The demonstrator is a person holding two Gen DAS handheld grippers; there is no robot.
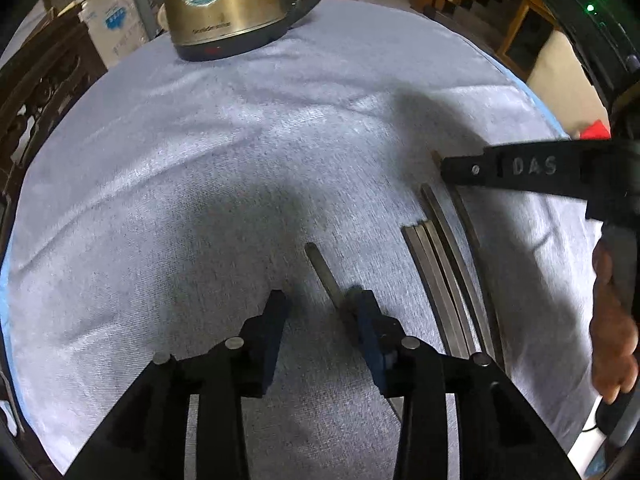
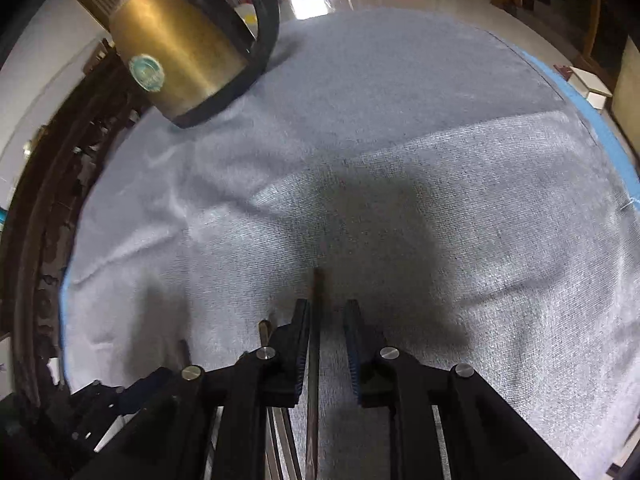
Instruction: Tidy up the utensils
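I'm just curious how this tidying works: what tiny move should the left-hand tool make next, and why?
Probably nudge the left gripper slightly right, then close. Its jaws stand open, and the lone metal stick lies by its right jaw, not centred, apart from the bundle of sticks beside it.

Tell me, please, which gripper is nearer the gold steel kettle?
Neither clearly: the kettle stands far across the cloth from both the left gripper and the right gripper.
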